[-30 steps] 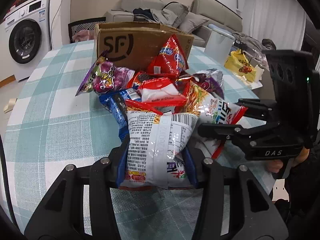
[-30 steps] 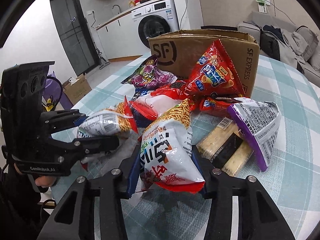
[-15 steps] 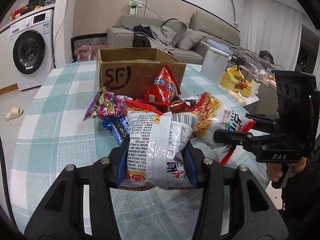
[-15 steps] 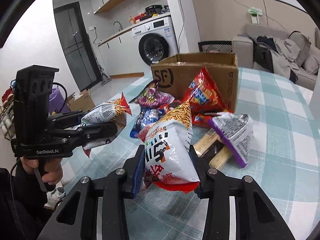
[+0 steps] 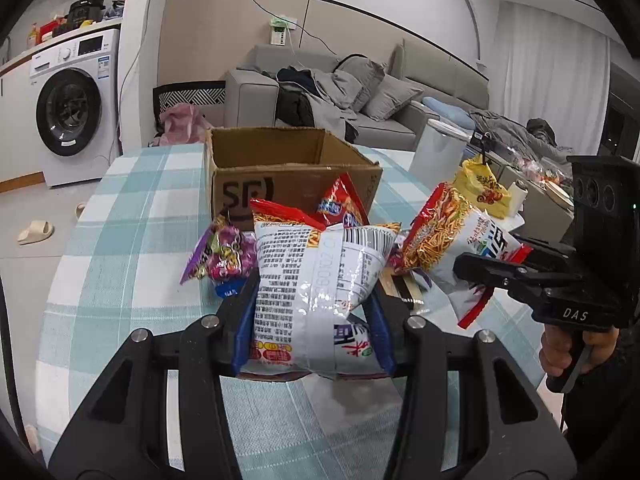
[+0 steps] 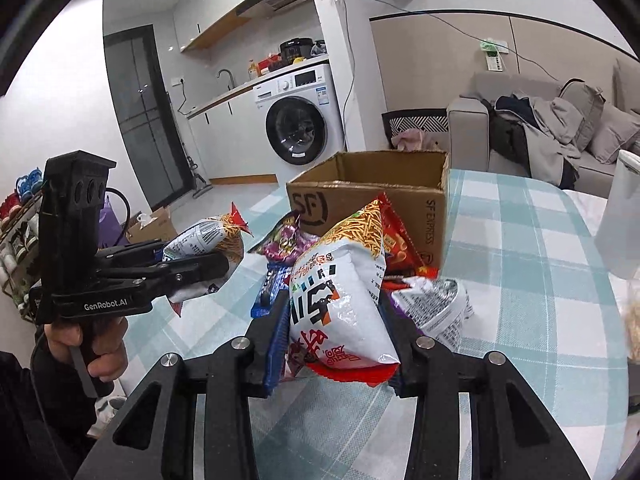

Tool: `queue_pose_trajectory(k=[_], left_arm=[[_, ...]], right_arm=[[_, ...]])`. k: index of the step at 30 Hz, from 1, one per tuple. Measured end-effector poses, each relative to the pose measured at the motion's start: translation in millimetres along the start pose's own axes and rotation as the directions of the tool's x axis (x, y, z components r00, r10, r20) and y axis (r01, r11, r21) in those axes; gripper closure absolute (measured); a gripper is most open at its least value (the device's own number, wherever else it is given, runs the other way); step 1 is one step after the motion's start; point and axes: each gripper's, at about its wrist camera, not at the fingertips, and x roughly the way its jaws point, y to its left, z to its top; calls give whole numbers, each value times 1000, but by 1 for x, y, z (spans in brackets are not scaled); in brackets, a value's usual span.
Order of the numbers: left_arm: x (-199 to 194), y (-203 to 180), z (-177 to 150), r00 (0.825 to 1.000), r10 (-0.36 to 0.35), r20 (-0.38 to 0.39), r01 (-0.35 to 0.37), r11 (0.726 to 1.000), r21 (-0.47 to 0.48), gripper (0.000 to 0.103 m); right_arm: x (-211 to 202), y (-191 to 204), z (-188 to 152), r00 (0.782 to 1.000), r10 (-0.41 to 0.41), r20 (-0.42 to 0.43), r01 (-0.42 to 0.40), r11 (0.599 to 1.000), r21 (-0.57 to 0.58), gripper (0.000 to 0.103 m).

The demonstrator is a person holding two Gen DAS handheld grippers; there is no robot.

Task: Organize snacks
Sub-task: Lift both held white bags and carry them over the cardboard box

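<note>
My left gripper (image 5: 314, 316) is shut on a white snack bag with black print (image 5: 316, 276), held above the checked table; it also shows in the right wrist view (image 6: 204, 240). My right gripper (image 6: 340, 332) is shut on a white and orange noodle-snack bag (image 6: 340, 292), which also shows in the left wrist view (image 5: 452, 248). Both bags hang in front of an open SF cardboard box (image 5: 288, 176), also seen from the right wrist (image 6: 372, 204). A pile of snacks lies before the box: a purple bag (image 5: 220, 256), a red bag (image 5: 344, 204).
The teal checked tablecloth (image 5: 132, 240) covers a round table. A white and purple bag (image 6: 440, 308) lies on it at the right. A white bin (image 5: 436, 148) and a yellow bag (image 5: 480, 188) are beyond the table's right edge. A washing machine (image 6: 300, 120) and a sofa (image 5: 360, 96) stand behind.
Both grippers have risen with their bags, lifting them off the pile. The box's open top has come into view.
</note>
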Motion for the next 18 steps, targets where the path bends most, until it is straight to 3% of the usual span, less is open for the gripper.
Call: queue_pose_trajectory(k=[18], left_arm=[[21, 5, 72, 993, 105, 54, -104, 994, -15, 58]], right_arm=[[17, -14, 70, 999, -27, 46, 25, 999, 48, 62]])
